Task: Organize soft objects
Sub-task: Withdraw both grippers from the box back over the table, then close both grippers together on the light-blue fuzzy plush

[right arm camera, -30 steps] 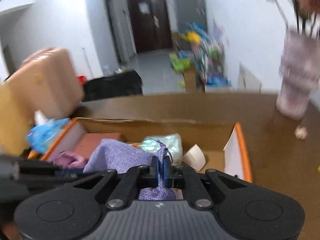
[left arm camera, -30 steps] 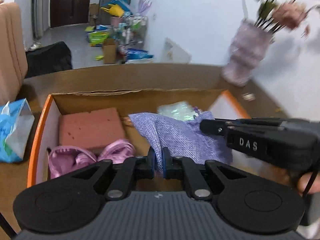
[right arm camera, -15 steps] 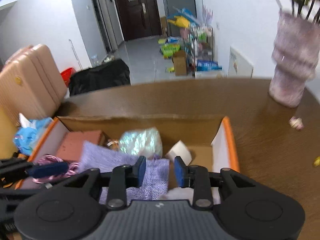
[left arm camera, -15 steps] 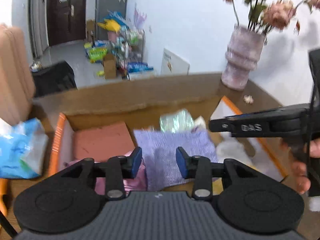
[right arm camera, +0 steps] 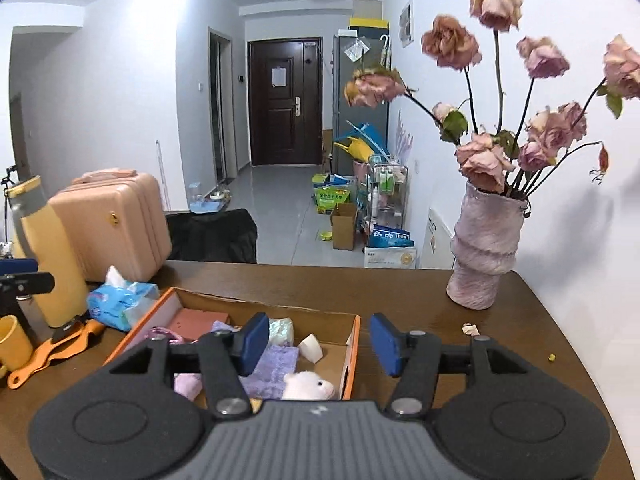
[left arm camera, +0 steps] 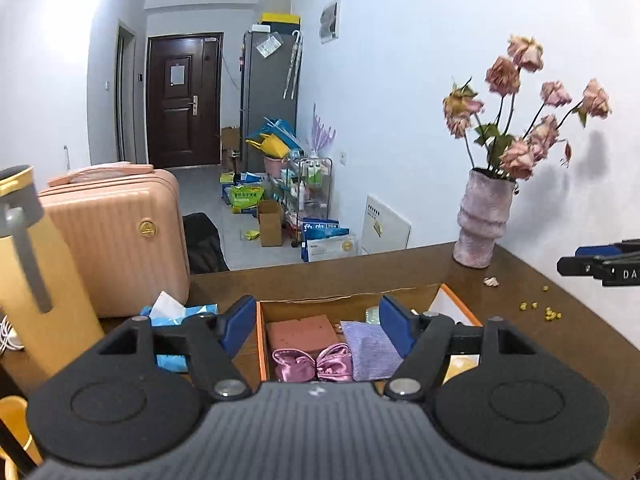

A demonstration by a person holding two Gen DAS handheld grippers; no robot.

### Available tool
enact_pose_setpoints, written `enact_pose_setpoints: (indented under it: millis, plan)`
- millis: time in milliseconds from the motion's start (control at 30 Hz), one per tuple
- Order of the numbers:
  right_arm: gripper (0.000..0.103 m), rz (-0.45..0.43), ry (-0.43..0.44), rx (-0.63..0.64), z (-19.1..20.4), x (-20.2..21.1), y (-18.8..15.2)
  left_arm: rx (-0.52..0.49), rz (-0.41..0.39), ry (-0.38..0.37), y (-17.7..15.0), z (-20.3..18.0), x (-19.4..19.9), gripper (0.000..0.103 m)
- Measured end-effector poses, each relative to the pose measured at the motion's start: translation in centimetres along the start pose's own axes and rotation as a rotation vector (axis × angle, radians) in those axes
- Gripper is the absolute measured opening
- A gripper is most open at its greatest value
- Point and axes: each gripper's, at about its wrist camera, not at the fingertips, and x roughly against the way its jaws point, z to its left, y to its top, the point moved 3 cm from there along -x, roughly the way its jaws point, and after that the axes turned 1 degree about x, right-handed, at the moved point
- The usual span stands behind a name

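Note:
A cardboard box (left arm camera: 262,340) with orange rims stands on the brown table, also in the right wrist view (right arm camera: 352,356). In it lies a purple cloth (left arm camera: 370,350) (right arm camera: 276,368), flat beside a pink sponge block (left arm camera: 300,332) (right arm camera: 196,320) and a pink satin piece (left arm camera: 312,364). A white plush toy (right arm camera: 308,386) and a white wedge (right arm camera: 310,348) lie near the box's right wall. My left gripper (left arm camera: 317,326) hangs above and behind the box, its jaws opening with nothing between them. My right gripper (right arm camera: 320,344) does the same, jaws opening and empty.
A pink vase (right arm camera: 484,248) of dried roses stands at the table's far right corner. Left of the box are a blue tissue pack (right arm camera: 120,300), a yellow bottle (right arm camera: 48,252), an orange-handled tool (right arm camera: 52,352) and a yellow cup (right arm camera: 12,344). A pink suitcase (left arm camera: 116,236) stands beyond.
Both grippers, shut on the purple cloth a second ago, have opened and let it go. They have risen and drawn back from the box. The cloth now lies inside.

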Motion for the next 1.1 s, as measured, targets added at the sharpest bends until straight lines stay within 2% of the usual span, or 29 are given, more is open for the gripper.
enact_pose_setpoints:
  millis: [100,167,267,400,533,633,700,833,933,1100]
  plan:
    - [0.055,-0.016,0.002,0.012,0.9,2.0,-0.3,-0.012,-0.025,0.007,0.1,-0.7,2.1,0.072]
    - [0.057,-0.038,0.008,0.023,1.7,3.3,-0.6,-0.02,-0.054,0.013,-0.2,-1.0,3.5,0.078]
    - [0.067,-0.106,0.036,0.026,2.5,5.8,-2.3,-0.013,-0.103,0.01,-3.0,-1.0,5.8,0.085]
    - [0.071,-0.158,0.079,0.068,4.2,8.7,-7.8,-0.032,-0.082,0.034,-9.7,-1.4,7.9,0.086]
    - [0.074,-0.154,0.111,0.087,6.0,11.2,-14.4,-0.011,-0.078,0.017,-16.0,-1.9,10.4,0.09]
    - [0.075,-0.13,0.138,0.059,7.2,12.2,-18.9,0.041,-0.033,0.036,-20.0,-1.9,11.6,0.09]
    - [0.075,-0.105,0.149,0.04,7.8,12.7,-21.3,0.076,0.002,0.036,-21.5,-1.7,12.1,0.09]
    - [0.077,-0.067,0.207,-0.048,7.9,12.9,-24.2,0.082,0.03,0.04,-22.3,-1.3,12.3,0.09]
    - [0.077,-0.054,0.18,-0.033,7.7,12.2,-24.3,0.075,0.017,0.032,-21.5,-1.9,11.6,0.09]
    - [0.075,-0.033,0.206,-0.124,6.3,9.6,-24.0,0.08,0.041,-0.054,-20.3,-3.9,8.2,0.088]
